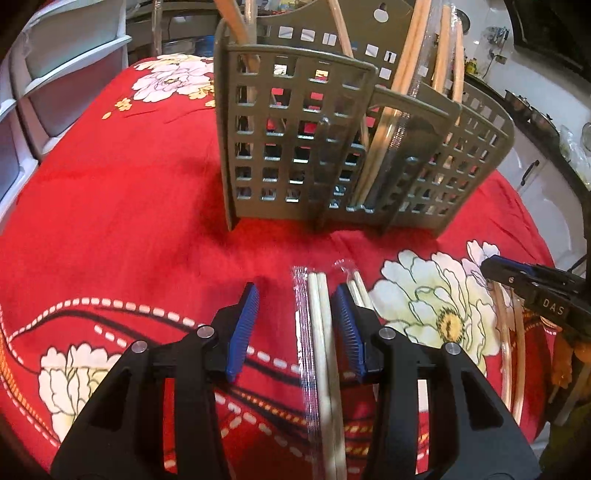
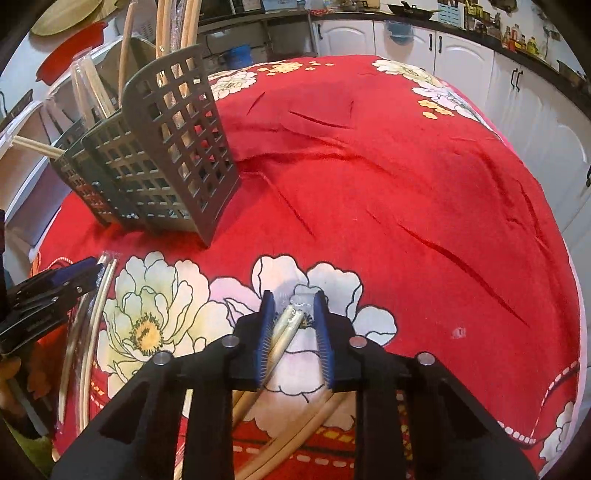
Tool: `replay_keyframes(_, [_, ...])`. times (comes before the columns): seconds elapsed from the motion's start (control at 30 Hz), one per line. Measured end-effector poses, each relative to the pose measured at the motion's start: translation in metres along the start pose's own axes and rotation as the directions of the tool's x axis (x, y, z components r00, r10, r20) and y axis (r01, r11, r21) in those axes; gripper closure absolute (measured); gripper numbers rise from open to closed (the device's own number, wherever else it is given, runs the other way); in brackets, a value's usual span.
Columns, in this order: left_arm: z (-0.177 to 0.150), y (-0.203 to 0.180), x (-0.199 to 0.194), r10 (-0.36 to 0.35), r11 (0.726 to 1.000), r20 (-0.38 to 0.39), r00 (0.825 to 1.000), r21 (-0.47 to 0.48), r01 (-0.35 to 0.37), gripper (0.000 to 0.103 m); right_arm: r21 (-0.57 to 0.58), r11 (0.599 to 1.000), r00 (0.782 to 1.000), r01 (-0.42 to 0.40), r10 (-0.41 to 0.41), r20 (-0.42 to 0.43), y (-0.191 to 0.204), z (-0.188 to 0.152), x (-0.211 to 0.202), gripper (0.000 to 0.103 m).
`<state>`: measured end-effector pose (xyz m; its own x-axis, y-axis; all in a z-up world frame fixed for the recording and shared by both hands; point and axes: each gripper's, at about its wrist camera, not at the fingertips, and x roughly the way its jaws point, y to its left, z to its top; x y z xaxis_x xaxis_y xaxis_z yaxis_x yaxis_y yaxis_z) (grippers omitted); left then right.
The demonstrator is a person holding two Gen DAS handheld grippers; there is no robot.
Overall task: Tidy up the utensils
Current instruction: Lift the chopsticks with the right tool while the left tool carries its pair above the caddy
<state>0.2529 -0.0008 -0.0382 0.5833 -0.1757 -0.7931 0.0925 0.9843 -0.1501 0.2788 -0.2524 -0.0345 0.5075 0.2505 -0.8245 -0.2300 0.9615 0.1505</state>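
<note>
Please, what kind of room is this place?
Most likely a home kitchen. White cabinets stand under a dark counter with bottles and jars, a wok-like pan sits there, and a grey utensil holder stands on the red floral tablecloth.

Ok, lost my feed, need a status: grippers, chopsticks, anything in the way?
Left gripper open, astride wrapped wooden chopsticks on red cloth. Right gripper open around another pair. Grey slotted plastic caddy ahead, path unobstructed.

Grey slotted plastic utensil caddy (image 1: 295, 147): one
Cellophane-wrapped wooden chopstick pairs on the cloth (image 1: 321, 350): at least three
Grippers: two, left gripper (image 1: 295, 317), right gripper (image 2: 293, 317)
</note>
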Motion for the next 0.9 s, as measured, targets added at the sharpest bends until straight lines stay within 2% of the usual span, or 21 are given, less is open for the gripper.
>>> replay_keyframes(0.13, [0.004,-0.002,0.004,0.018,1.000,0.009,1.000,0.003,-0.018,0.075,0.007,1.000,1.000,-0.018,0.018,0.005,-0.002,0.002,0.000,0.088])
replay_keyframes(0.2, [0.005,0.000,0.004,0.007,1.000,0.017,1.000,-0.008,-0.007,0.090,0.014,0.999,0.999,-0.033,0.033,0.007,-0.002,0.003,-0.001,0.089])
replay_keyframes(0.23, [0.006,0.002,0.004,-0.006,1.000,0.018,1.000,-0.019,0.007,0.090,0.016,0.999,0.999,-0.040,0.040,0.008,-0.002,0.003,-0.001,0.089])
replay_keyframes(0.3, [0.008,0.005,0.003,-0.022,0.999,0.022,1.000,-0.028,0.023,0.100,0.022,0.998,0.998,-0.057,0.057,0.014,-0.002,0.004,-0.004,0.089])
replay_keyframes(0.6, [0.012,0.009,-0.034,-0.074,0.996,0.120,0.990,-0.049,0.081,0.101,-0.025,0.988,0.981,-0.151,0.153,0.121,0.016,0.010,-0.040,0.090])
replay_keyframes(0.9, [0.028,0.005,-0.094,-0.106,0.992,0.267,0.958,-0.041,0.122,0.101,-0.147,0.976,0.950,-0.161,0.194,0.246,0.051,0.016,-0.096,0.091])
